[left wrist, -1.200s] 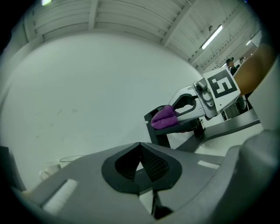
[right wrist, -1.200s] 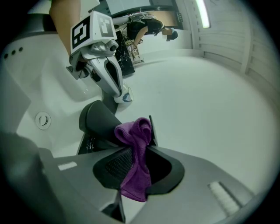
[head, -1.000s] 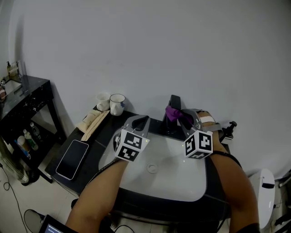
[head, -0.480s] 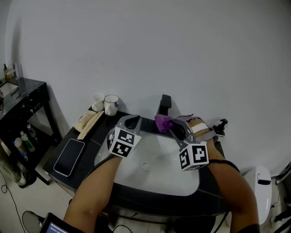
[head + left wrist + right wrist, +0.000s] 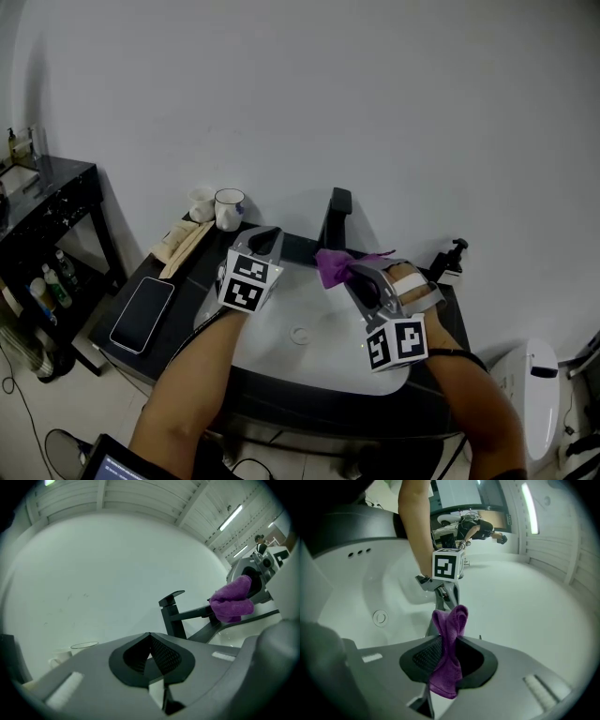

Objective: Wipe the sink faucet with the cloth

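A black faucet (image 5: 335, 217) (image 5: 172, 616) stands at the back of the white sink (image 5: 319, 361). My right gripper (image 5: 349, 272) (image 5: 449, 654) is shut on a purple cloth (image 5: 334, 265) (image 5: 447, 653) (image 5: 233, 599), held over the basin in front of and a little right of the faucet, apart from it. My left gripper (image 5: 265, 240) (image 5: 149, 651) hovers over the sink's left rim with its jaws shut and nothing between them.
A phone (image 5: 142, 313), wooden sticks (image 5: 183, 246) and two cups (image 5: 228, 208) lie on the dark counter at the left. A soap pump (image 5: 452, 260) stands at the right. A black side table (image 5: 47, 202) is at the far left, a white bin (image 5: 532, 375) lower right.
My right gripper has drawn the cloth back from the faucet toward me and down over the basin. The left gripper shifted slightly left and back.
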`<state>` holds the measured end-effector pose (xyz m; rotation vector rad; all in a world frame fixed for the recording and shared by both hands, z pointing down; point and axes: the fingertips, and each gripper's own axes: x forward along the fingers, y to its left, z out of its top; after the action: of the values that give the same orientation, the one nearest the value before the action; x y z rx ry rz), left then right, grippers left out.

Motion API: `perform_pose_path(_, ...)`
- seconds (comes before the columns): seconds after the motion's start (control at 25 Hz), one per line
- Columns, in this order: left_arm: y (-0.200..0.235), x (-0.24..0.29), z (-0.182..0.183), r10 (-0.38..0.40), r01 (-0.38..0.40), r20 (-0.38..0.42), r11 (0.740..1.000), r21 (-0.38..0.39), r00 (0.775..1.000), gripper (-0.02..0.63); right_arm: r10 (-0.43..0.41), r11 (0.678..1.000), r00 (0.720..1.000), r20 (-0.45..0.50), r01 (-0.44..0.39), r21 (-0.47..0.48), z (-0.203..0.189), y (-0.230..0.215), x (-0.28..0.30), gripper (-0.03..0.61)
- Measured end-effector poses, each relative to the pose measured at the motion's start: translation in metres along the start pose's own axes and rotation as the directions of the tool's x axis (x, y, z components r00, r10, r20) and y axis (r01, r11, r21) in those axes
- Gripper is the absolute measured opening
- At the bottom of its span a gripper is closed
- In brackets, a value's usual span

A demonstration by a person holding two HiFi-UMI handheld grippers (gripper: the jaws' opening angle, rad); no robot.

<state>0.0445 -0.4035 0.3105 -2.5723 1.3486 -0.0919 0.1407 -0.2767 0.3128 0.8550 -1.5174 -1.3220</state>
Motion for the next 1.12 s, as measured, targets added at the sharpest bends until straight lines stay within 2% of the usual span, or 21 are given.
perform_pose_path(0.16,0.0,0.002,0.001,-0.003,0.003,0.006,1.0,-0.005,1.0,0.017,0.033,0.999,0.999,-0.014,-0.033,-0.005,-0.005,0.027,0.007,0.092)
perform_pose_path(0.32,-0.001,0.004,-0.001,-0.008,0.008,0.002,1.0,-0.004,1.0,0.017,0.05,0.996,0.997,-0.056,-0.046,0.077,-0.021,0.041,0.029,0.092)
perform_pose_path(0.56,0.003,0.006,0.0,0.003,-0.002,0.018,0.999,-0.041,1.0,0.017,-0.095,0.982,0.985,-0.147,0.117,0.151,-0.048,0.014,0.062,0.092)
perform_pose_path(0.76,-0.004,0.006,0.006,-0.001,0.0,0.033,1.0,0.015,0.999,0.017,-0.162,0.973,0.969,-0.189,0.189,0.136,-0.06,0.008,0.082,0.092)
perform_pose_path(0.92,-0.013,0.008,0.007,-0.031,0.029,0.035,0.999,0.046,0.999,0.017,-0.147,0.97,0.969,-0.197,0.18,0.16,-0.064,0.009,0.098,0.094)
perform_pose_path(1.12,-0.013,0.008,0.008,-0.031,0.03,0.036,0.999,0.039,0.999,0.017,-0.077,0.988,0.976,-0.205,0.102,0.113,-0.061,0.026,0.106,0.094)
